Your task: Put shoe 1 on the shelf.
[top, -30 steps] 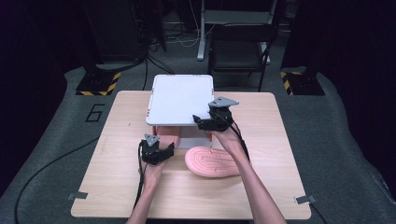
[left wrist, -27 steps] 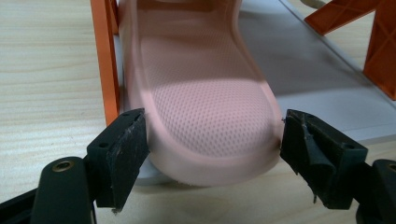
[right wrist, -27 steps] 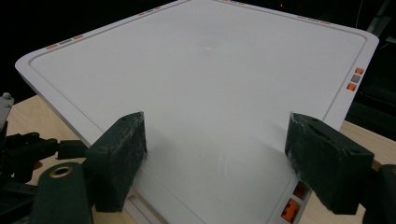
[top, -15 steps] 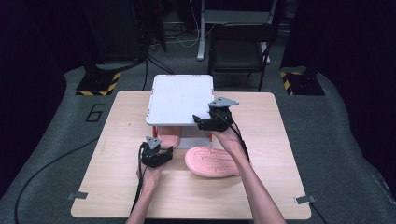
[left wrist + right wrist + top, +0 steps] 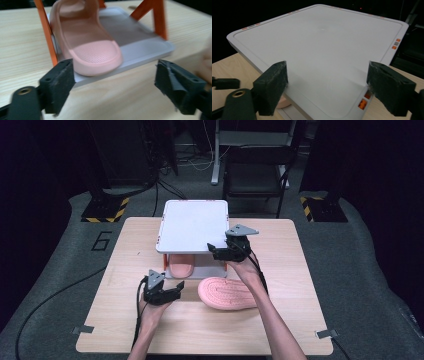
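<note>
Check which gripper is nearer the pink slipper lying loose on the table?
Right. The right gripper is just behind the loose slipper, at the white rack's front corner. The left gripper sits off its toe end, a clear gap away.

Two-tier rack (image 5: 192, 225) stands on the tabletop (image 5: 300, 270), toward its far edge, about mid-width. One slipper (image 5: 181, 269) lies on the rack's lower tray (image 5: 147, 47), under the top shelf, between the uprights, one end at the tray's near lip. Second slipper (image 5: 227, 293) lies on the tabletop just before the rack, to its right. Left gripper (image 5: 167, 292) sits left of that slipper, before the rack. Right gripper (image 5: 225, 251) is at the top shelf's near right corner.
</note>
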The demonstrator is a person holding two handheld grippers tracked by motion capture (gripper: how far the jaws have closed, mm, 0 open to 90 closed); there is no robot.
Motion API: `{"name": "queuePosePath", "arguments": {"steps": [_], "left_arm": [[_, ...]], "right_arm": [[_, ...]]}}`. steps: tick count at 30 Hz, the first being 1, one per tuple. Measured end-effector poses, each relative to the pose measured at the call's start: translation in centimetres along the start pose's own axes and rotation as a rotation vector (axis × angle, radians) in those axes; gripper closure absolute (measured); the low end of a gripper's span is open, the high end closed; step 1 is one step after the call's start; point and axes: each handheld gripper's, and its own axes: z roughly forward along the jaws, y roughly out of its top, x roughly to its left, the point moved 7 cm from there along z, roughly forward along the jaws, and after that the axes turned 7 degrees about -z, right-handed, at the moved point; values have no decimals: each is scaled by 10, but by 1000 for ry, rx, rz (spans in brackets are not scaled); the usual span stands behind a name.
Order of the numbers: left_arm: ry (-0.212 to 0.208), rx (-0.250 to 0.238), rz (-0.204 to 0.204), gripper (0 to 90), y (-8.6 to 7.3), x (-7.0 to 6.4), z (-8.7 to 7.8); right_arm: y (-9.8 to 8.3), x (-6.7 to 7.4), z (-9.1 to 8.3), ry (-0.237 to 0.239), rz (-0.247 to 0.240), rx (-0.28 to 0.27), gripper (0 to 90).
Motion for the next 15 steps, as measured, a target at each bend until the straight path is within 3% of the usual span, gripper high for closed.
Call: {"name": "queuePosePath", "arguments": {"steps": [5,6,8,12,15], "left_arm": [[-41,-49,11,131,10,13,-30],[-45,-51,17,134,11,15,-34],[-44,-65,20,135,12,20,-38],[-36,-81,14,147,13,30,-47],[-43,-87,11,149,18,33,-52]], "right_arm": [[-2,-2,-30,-33,-3,-69,157],[-6,-4,-47,-41,9,-88,157],[-9,-5,-53,-40,8,-93,159],[-31,-11,-90,-57,38,-119,156],[-40,-13,-100,-60,35,-119,154]]}}
